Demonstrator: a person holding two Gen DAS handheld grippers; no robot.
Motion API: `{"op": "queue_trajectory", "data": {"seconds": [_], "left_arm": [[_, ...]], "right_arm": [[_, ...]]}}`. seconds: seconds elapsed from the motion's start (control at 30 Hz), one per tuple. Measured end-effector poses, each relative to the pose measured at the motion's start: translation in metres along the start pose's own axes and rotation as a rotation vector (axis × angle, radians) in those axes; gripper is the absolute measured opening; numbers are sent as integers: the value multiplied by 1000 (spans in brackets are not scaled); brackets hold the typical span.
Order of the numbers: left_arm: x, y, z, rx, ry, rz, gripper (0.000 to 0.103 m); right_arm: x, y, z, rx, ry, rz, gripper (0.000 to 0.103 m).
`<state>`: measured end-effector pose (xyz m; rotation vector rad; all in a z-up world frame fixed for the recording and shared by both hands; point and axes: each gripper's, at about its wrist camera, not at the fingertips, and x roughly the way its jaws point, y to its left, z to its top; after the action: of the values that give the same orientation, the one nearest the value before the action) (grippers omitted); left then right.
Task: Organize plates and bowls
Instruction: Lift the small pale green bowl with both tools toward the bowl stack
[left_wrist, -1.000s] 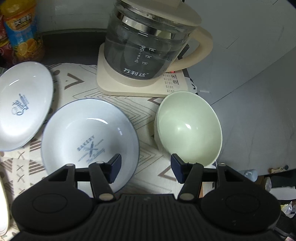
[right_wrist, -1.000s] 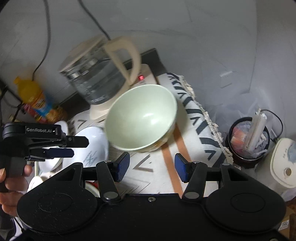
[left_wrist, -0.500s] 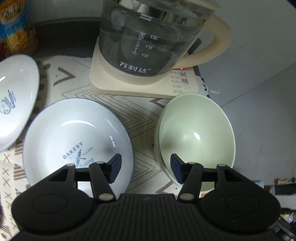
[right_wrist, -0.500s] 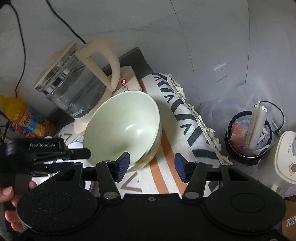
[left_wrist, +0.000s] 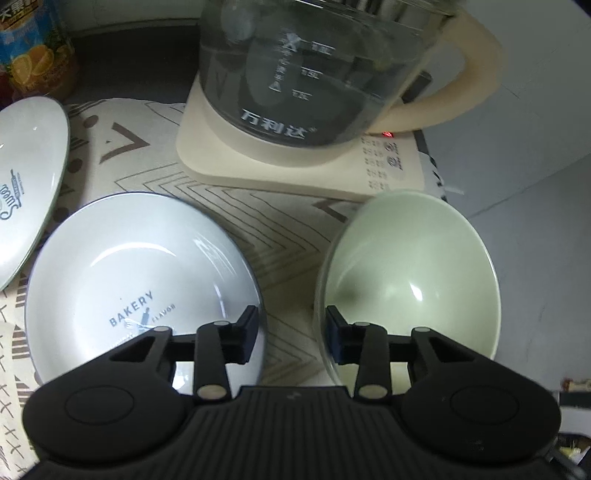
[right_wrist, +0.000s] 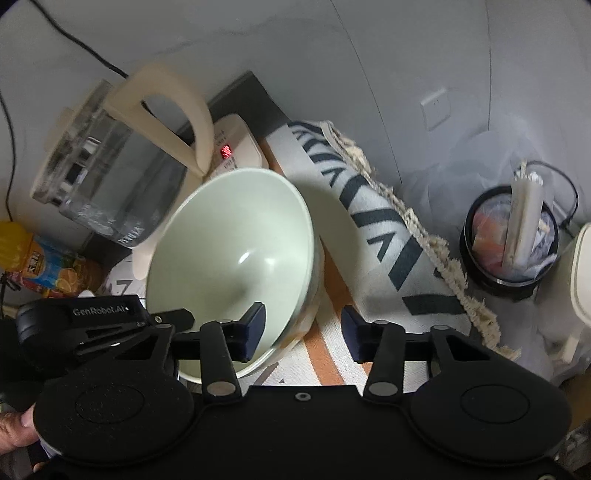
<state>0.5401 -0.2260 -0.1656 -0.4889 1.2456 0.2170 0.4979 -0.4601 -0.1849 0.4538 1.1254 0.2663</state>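
A patterned table runner (left_wrist: 236, 206) with zigzag lines covers the tabletop, its fringed edge (right_wrist: 424, 236) hanging toward the floor in the right wrist view. At the back stands a glass electric kettle (left_wrist: 295, 66) with a cream handle on its cream base (left_wrist: 280, 166), a red light lit on the base panel. In front of the base, on the runner, sit two dishes side by side and apart: a white plate printed "BAKERY" (left_wrist: 140, 273) on the left and a pale green bowl (left_wrist: 410, 273) on the right, which looks nested in a second bowl beneath it. A second white plate (left_wrist: 26, 184) lies further left, partly out of frame. An orange juice bottle (left_wrist: 33, 55) stands in the back left corner. On the floor to the right, a black bin (right_wrist: 509, 240) holds rubbish.

The left gripper (left_wrist: 291, 332) hovers low over the strip of runner between plate and bowl, its jaws spread wide and empty; one finger overlaps the plate's rim, the other the near left rim of the bowl. The right gripper (right_wrist: 303, 332) is likewise released and holds nothing, its left finger over the green bowl's (right_wrist: 236, 266) inside, its right finger over the runner, so the bowl's right rim lies between them.
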Motion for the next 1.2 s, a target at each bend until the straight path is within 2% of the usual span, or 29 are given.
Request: {"op": "queue_trajectory", "data": {"seconds": [0.2,0.27,0.33,0.47,0.53,0.6,0.87,1.2], "left_arm": [[5,-3,6,14,-4,28,36],[5,-3,7,10,-3,25,36],[5,-2,7,10,-5,19,36],[1,1,5,16,-5,9,28],[-2,5,5,10,-3,-1,21],[-3,9,7,1,-2,-21,10],[-20,15,11,-18,7,-103,8],[-72,16,7,45,-25,-214,8]], "right_arm": [[13,-6,1,44,19,-2,36],[15,-4,1,34,19,5,27],[16,-1,0,18,14,12,22],[12,5,-5,-6,8,7,21],[9,5,-8,-1,4,26,20],[5,5,-11,0,0,45,18],[-12,7,-10,2,-27,55,17],[-53,10,-11,36,-75,89,17]]}}
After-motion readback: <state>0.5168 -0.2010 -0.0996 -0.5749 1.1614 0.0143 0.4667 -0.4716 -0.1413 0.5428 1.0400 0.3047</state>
